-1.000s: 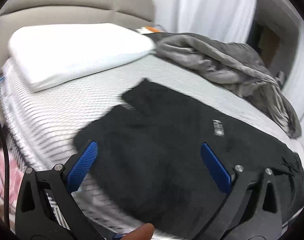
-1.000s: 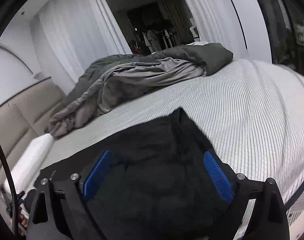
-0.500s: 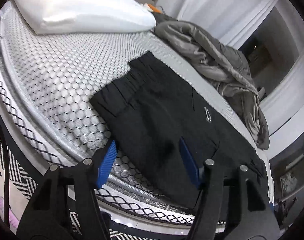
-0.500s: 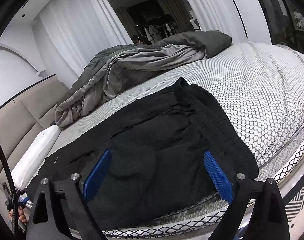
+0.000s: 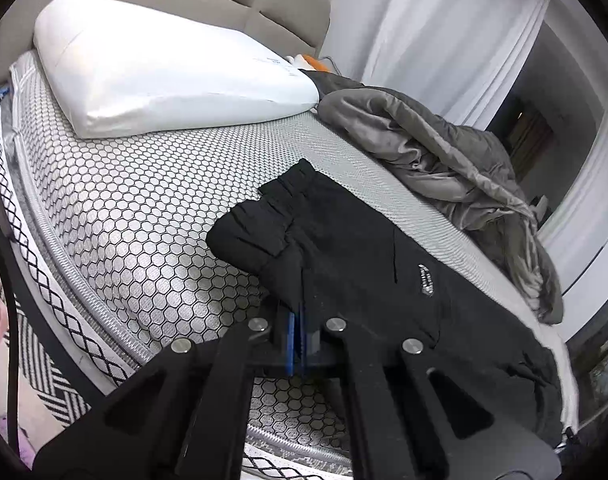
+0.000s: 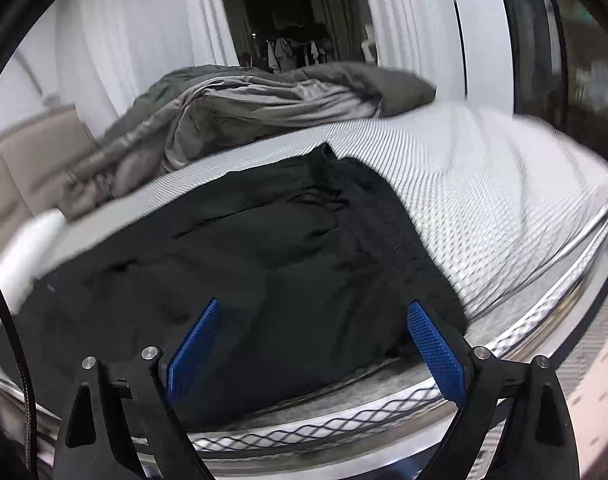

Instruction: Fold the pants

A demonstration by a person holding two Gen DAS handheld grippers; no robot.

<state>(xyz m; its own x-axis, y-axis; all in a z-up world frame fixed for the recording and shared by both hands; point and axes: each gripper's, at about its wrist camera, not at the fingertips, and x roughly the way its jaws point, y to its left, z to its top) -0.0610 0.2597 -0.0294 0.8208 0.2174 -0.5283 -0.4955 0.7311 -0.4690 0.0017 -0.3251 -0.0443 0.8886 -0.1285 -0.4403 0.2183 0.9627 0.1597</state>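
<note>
Black pants lie lengthwise along the near side of the mattress, their gathered elastic end pointing toward the pillow. My left gripper is shut, its blue pads pressed together on the pants' near edge just behind that end. In the right wrist view the pants' other end, with a drawstring, lies close to the mattress edge. My right gripper hangs open just above that end, and the blue pads stand wide apart with black cloth below them, not pinched.
A white pillow rests against the beige headboard. A crumpled grey duvet is heaped along the bed's far side. The honeycomb-patterned mattress drops off at its zippered near edge. White curtains hang behind.
The left gripper's jaws went from wide open to shut on the pants' near edge while it moved in. The right gripper sank lower toward the pants, still open.
</note>
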